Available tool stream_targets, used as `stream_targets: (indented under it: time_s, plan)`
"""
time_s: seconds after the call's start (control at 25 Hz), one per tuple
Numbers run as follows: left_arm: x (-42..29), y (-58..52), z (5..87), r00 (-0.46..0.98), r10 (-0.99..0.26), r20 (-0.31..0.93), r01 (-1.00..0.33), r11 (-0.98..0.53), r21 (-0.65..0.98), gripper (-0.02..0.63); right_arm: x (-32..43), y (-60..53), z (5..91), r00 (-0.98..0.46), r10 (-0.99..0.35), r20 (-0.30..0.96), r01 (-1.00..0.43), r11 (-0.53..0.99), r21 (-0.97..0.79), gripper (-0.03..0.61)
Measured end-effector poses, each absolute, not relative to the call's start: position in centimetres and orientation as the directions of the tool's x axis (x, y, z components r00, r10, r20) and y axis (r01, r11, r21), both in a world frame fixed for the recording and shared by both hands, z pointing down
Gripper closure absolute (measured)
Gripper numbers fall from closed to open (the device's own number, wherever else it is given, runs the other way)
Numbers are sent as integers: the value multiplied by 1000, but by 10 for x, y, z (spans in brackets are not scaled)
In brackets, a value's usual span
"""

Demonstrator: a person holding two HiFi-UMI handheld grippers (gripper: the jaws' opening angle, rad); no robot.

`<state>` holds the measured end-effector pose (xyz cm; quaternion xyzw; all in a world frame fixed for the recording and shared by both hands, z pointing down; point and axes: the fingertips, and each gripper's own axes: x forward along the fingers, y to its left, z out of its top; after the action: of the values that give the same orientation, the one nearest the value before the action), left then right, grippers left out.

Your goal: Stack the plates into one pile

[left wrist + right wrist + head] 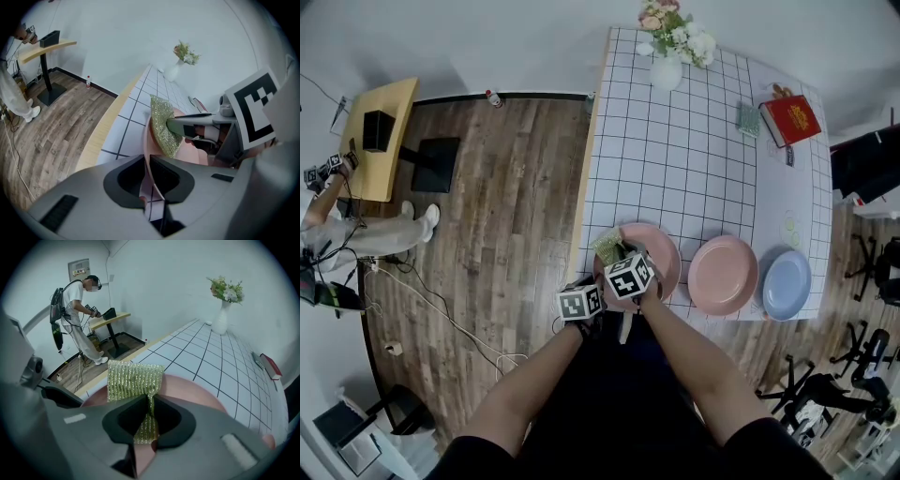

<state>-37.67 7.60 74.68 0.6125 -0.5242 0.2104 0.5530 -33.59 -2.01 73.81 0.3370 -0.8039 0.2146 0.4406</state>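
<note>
left claw is almost closed, pinching the near rim of a pink plate at the near left edge of the checked surface. right claw is clamped on a green cloth over that plate. further right lie a second pink plate, then a blue plate, side by side and unstacked.

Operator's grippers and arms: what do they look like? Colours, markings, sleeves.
The left gripper and right gripper both have smooth grey bodies with a black recess round the jaws. Each carries a white cube printed with black square markers. The forearms are bare below short black sleeves.
</note>
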Motion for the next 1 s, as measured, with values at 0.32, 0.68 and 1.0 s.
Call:
stream_targets:
  time_s: [0.32,0.68,1.0]
  plan:
    - [-375,76,746,377,-409,831,-876,136,464,581,-333,-20,736,-401,-347,848,-734,676,-71,522]
    - [-372,84,741,464,-434,772,-832,87,549,567,-312,0,741,-462,-275,843,-822,490,-290,522]
    - [-362,106,733,579,-417,701,-773,-8,634,541,-303,10,739,-522,-234,820,-836,331,-438,525]
